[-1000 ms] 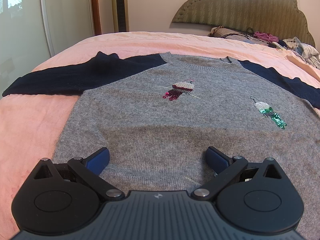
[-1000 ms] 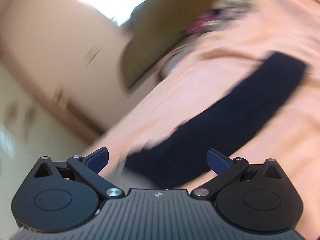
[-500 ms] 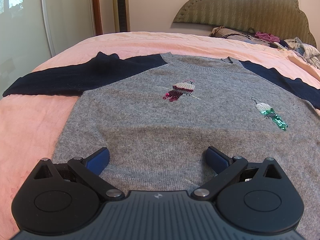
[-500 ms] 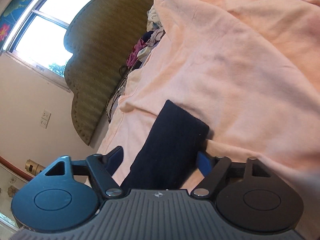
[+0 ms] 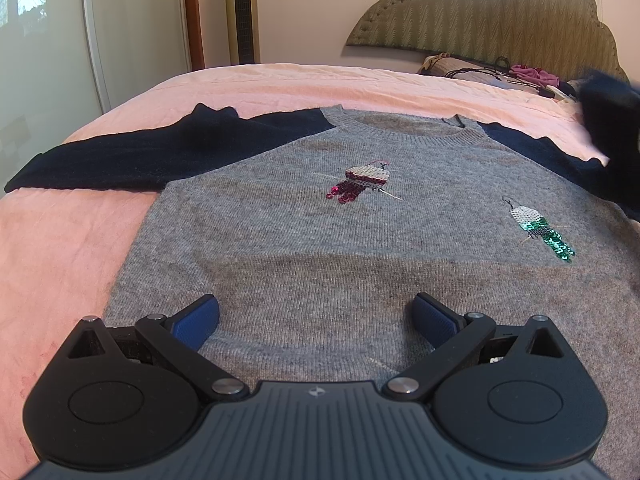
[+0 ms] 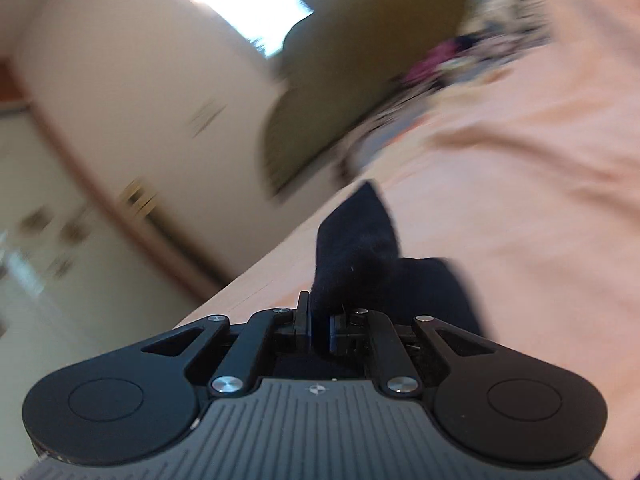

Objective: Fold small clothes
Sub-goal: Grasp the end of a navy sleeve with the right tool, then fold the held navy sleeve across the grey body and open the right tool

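Observation:
A small grey sweater [image 5: 320,240] with navy sleeves and two sequinned birds lies flat, front up, on the pink bedspread [image 5: 60,260]. My left gripper [image 5: 316,312] hovers open over its lower hem, nothing between the fingers. The left sleeve [image 5: 120,160] lies stretched out flat. The right sleeve's cuff end [image 5: 608,120] is raised off the bed at the right edge, blurred. In the right wrist view my right gripper [image 6: 320,322] has its jaws closing tight, pads pressed on that navy sleeve [image 6: 356,248], which sticks up from between them.
A padded olive headboard [image 5: 500,12] stands at the far end, with a heap of clothes and cords [image 5: 520,76] before it. A tall tower fan [image 5: 242,12] and pale wardrobe doors [image 5: 132,28] stand to the left. The right wrist view is motion-blurred.
My right gripper went from wide open around the navy cuff to shut on it, and has swung and lifted with it. The cuff now shows raised in the left view. Left gripper unchanged.

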Action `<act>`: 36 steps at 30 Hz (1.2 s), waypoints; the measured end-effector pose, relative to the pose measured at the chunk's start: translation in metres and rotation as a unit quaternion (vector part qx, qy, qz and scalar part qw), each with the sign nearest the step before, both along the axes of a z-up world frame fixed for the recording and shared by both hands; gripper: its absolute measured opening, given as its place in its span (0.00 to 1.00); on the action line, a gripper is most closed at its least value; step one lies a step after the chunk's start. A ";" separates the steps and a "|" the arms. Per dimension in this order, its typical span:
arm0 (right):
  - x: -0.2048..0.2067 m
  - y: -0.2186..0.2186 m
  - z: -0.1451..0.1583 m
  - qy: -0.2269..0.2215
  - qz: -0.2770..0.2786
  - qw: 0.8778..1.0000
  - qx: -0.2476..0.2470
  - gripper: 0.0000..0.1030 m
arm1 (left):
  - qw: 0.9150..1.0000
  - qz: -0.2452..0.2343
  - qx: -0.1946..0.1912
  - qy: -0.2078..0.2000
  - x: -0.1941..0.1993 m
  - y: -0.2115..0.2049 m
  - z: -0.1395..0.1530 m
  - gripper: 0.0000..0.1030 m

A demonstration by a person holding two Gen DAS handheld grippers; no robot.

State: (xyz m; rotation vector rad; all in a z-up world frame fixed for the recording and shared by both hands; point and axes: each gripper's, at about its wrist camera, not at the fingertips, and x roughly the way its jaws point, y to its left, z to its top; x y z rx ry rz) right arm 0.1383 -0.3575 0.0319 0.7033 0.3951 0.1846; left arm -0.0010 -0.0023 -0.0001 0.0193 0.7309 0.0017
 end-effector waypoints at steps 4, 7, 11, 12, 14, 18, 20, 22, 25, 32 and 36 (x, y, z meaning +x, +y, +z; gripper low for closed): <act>0.044 0.105 -0.011 0.032 0.114 0.993 -0.007 0.14 | 1.000 -0.001 -0.001 0.000 0.000 0.000 0.000 1.00; 0.058 0.155 -0.031 0.065 0.135 0.988 -0.030 0.24 | 1.000 -0.004 -0.003 0.000 0.000 0.000 0.000 1.00; 0.028 0.146 -0.032 0.046 0.095 0.994 0.019 0.69 | 1.000 -0.007 -0.014 -0.002 -0.001 0.004 0.001 1.00; 0.018 0.137 -0.029 0.037 0.092 0.994 0.035 0.68 | 1.000 -0.009 -0.018 -0.002 -0.001 0.006 0.002 1.00; -0.009 0.113 -0.032 0.034 0.095 0.993 0.067 0.68 | 0.999 -0.012 -0.047 0.010 0.001 0.012 0.009 1.00; -0.059 0.088 -0.049 0.038 0.110 0.990 0.077 0.68 | 0.973 -0.034 -0.229 0.020 0.017 0.044 0.040 1.00; -0.066 0.083 -0.062 0.047 0.109 0.991 0.064 0.68 | 0.942 -0.041 -0.334 0.008 0.037 0.061 0.047 1.00; -0.069 0.080 -0.070 0.043 0.110 0.990 0.075 0.67 | 0.917 -0.053 -0.394 0.032 0.067 0.067 0.042 1.00; -0.066 0.079 -0.074 0.033 0.118 0.988 0.092 0.68 | 0.906 -0.025 -0.413 0.084 0.104 0.066 0.021 1.00; -0.063 0.071 -0.081 0.020 0.128 0.983 0.130 0.69 | 0.898 -0.053 -0.423 0.110 0.126 0.036 0.001 0.99; -0.061 0.072 -0.081 0.018 0.131 0.982 0.132 0.70 | 0.919 -0.059 -0.367 0.130 0.132 0.018 -0.001 0.14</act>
